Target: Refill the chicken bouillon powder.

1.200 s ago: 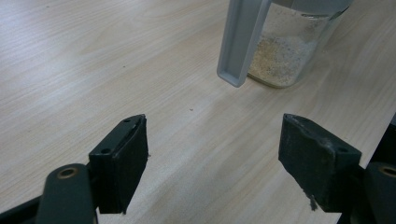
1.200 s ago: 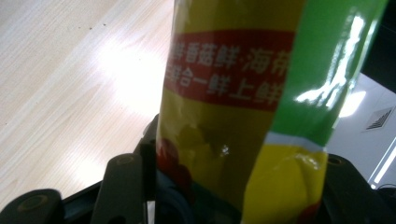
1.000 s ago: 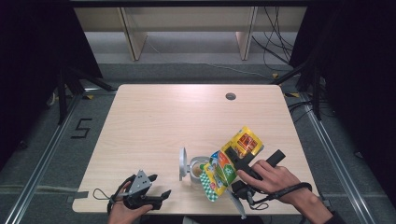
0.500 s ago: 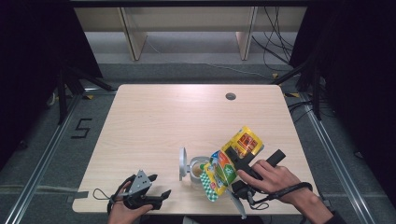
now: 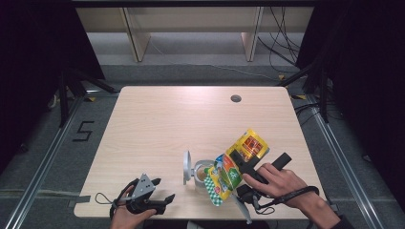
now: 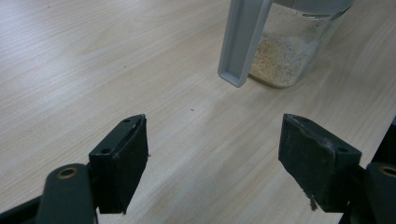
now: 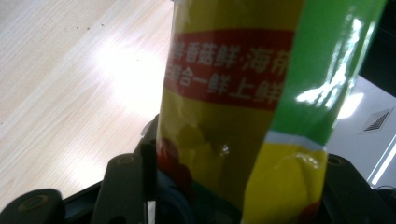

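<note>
Nothing has moved since the earlier frames: both hands stay put. The left claw point(image 5: 165, 199) rests on the counter point(image 5: 157, 124), jaws wide and empty. Just right, the jar point(image 5: 203, 172) stands with its lid point(image 5: 186, 167) flipped up. The right claw point(image 5: 228, 168) grips the pouch point(image 5: 236, 162), tilted over the jar's mouth. Pouring looks underway; next, tip it steeper

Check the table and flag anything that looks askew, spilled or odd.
Nothing is spilled. The yellow-green packet, gripped in the right tool, is tipped mouth-down over the open clear jar, whose grey lid stands up on edge beside it. That looks deliberate. The left tool is open over bare wooden table.
</note>
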